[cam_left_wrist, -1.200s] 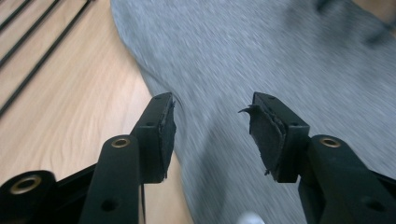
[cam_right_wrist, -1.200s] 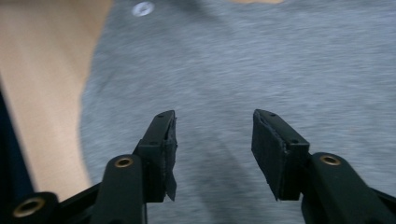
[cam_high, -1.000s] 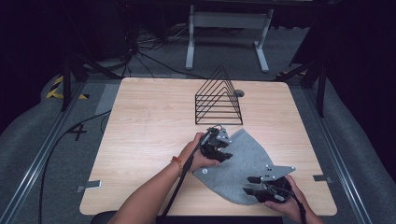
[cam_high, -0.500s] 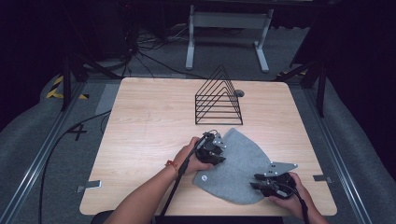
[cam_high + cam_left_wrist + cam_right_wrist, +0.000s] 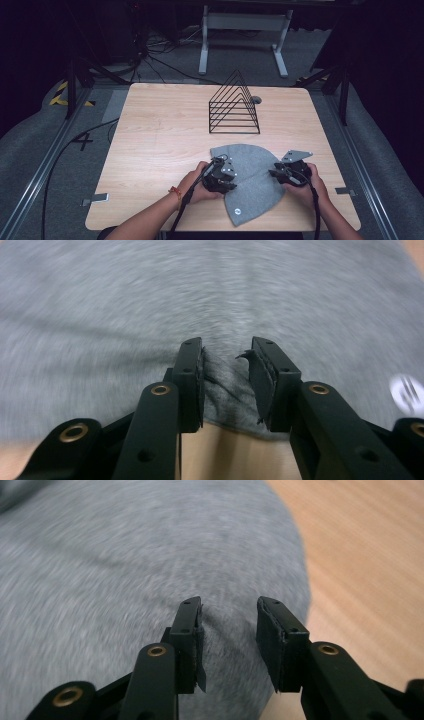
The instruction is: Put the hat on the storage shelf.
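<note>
A grey knitted hat [image 5: 255, 170] lies flat near the table's front edge, with a small round white label [image 5: 239, 211] at its near end. My left gripper [image 5: 231, 178] rests on the hat's left edge. In the left gripper view its jaws [image 5: 227, 347] have just been closing, and a ruck of the hat [image 5: 200, 290] sits pinched between the pads. My right gripper [image 5: 273, 175] is at the hat's right edge. In the right gripper view its jaws [image 5: 230, 605] have also been closing and have a bulge of the hat [image 5: 125, 555] between them.
A black wire rack [image 5: 234, 107] shaped like a triangle stands behind the hat, towards the far side of the wooden table [image 5: 160, 150]. A small grey disc [image 5: 256, 100] lies beside the rack. Both forearms reach in over the table's front edge.
My left gripper has come nearer the front edge and my right gripper has gone away from it. The hat has turned with them, so it now lies more upright in the high view.
</note>
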Motion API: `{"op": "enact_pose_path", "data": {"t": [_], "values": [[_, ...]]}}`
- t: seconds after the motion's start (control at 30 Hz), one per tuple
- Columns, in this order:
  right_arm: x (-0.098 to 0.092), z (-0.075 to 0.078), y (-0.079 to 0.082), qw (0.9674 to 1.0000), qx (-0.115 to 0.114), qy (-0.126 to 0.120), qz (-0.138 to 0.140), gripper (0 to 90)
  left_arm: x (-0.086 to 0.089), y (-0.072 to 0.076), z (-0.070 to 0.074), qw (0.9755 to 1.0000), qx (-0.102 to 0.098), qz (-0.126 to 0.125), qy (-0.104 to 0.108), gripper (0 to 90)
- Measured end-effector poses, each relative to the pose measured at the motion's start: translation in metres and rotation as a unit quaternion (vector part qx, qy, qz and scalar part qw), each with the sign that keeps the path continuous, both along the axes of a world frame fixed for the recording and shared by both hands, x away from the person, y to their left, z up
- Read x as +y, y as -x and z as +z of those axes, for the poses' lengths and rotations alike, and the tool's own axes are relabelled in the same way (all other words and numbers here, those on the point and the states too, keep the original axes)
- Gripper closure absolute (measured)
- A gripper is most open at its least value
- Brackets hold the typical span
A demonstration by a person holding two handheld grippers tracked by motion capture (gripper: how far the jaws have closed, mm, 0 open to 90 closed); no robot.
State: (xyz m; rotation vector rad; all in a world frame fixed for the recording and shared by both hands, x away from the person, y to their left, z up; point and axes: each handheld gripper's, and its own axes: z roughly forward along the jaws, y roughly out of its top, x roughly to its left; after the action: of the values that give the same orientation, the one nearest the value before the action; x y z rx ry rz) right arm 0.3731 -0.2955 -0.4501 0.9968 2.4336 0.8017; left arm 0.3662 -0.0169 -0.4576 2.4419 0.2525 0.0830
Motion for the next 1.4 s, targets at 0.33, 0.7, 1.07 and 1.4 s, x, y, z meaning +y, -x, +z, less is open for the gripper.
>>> {"op": "enact_pose_path", "data": {"t": [0.33, 0.7, 1.07, 1.4], "values": [[0.006, 0.000, -0.012, 0.9997, -0.012, -0.012, -0.019, 53.4, -0.002, 0.007, 0.004, 1.0000, -0.007, -0.004, 0.002, 60.2], [0.003, 0.005, 0.048, 0.9996, 0.006, -0.026, 0.009, 47.9, 0.042, -0.058, 0.013, 0.9921, -0.059, 0.105, 0.035, 61.0], [-0.014, 0.000, 0.041, 0.9994, 0.005, 0.000, -0.034, 44.9, 0.061, -0.054, -0.001, 0.9940, -0.020, 0.108, -0.001, 61.9], [-0.027, 0.000, 0.000, 0.9946, -0.034, 0.022, -0.096, 45.0, 0.059, -0.025, -0.001, 0.9970, 0.012, 0.070, 0.029, 56.1]]}}
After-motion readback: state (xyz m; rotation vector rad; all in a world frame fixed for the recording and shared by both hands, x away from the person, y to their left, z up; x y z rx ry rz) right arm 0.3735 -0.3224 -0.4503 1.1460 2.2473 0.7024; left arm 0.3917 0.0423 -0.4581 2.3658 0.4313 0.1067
